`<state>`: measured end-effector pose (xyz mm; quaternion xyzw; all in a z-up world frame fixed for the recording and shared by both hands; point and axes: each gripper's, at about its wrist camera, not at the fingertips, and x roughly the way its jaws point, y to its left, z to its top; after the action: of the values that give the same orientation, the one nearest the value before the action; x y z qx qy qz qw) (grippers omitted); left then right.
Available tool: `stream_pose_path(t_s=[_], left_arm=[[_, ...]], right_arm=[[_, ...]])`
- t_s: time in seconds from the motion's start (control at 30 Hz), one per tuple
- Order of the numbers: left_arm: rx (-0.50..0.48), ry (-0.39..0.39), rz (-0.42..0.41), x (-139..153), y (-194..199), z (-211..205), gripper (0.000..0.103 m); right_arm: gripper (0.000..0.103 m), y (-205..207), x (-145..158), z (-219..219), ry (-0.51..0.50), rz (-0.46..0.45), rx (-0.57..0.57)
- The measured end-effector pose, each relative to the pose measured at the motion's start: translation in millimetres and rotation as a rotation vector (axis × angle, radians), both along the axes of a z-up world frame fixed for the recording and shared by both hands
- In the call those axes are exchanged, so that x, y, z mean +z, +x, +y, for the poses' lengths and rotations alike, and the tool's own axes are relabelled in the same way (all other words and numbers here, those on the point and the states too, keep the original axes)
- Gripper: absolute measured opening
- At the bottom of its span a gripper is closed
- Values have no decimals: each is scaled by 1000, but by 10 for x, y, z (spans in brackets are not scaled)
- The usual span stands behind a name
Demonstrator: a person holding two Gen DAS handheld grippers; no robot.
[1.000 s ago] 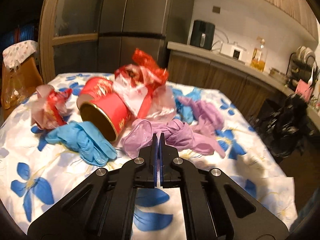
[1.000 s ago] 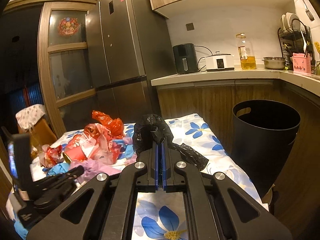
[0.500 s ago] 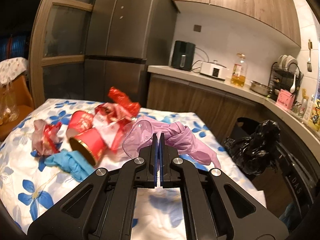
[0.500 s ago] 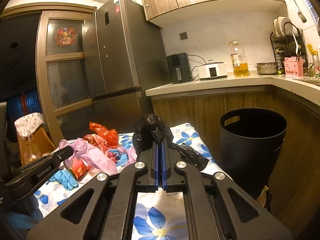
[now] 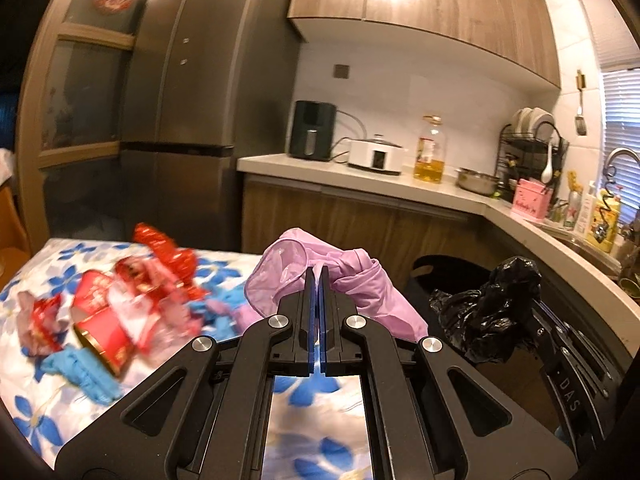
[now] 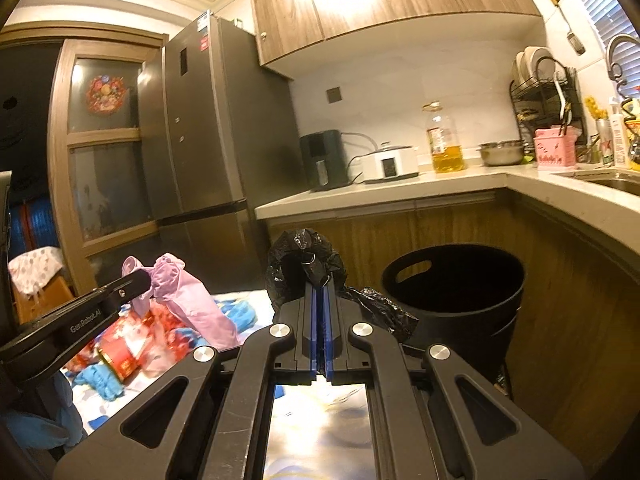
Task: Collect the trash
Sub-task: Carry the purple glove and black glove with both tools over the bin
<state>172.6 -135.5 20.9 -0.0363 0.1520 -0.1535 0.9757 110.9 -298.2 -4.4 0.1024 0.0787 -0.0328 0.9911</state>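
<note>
Left claw (image 5: 318,270) clenched on purple glove (image 5: 360,280), draped over both fingers, lifted off bench (image 5: 24,364). Right claw (image 6: 320,280) clenched on black bag (image 6: 304,256), beside black bin (image 6: 460,280).

**Both my grippers clamped, both carrying**

My left gripper (image 5: 318,270) is pointing slightly downward, its jaws pressed together and pinching a pink glove (image 5: 352,276) that is hanging off both sides of the fingertips. In the right wrist view the same gripper (image 6: 146,280) is reaching in from the left, black fingers angled upward. My right gripper (image 6: 320,286) is staying close to level, jaws squeezed nearly flat on a crumpled black plastic bag (image 6: 304,258) bunched over its tips. In the left wrist view it is sitting low at the right, its tips hidden behind that bag.
</note>
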Motion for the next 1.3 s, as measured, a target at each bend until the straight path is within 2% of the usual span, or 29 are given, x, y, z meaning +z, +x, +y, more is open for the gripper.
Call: stream_pose_path(t_s=[0.63, 1.13, 1.3], left_arm=[[-180, -16, -44, 180, 454, -1170, 0], [-217, -11, 1, 4, 944, -1660, 0], [-242, -32, 22, -70, 1079, -1741, 0]], right_arm=[[3, 220, 152, -948, -10, -31, -215], [3, 585, 73, -1345, 0, 3, -253], [3, 698, 47, -1391, 1, 6, -247]])
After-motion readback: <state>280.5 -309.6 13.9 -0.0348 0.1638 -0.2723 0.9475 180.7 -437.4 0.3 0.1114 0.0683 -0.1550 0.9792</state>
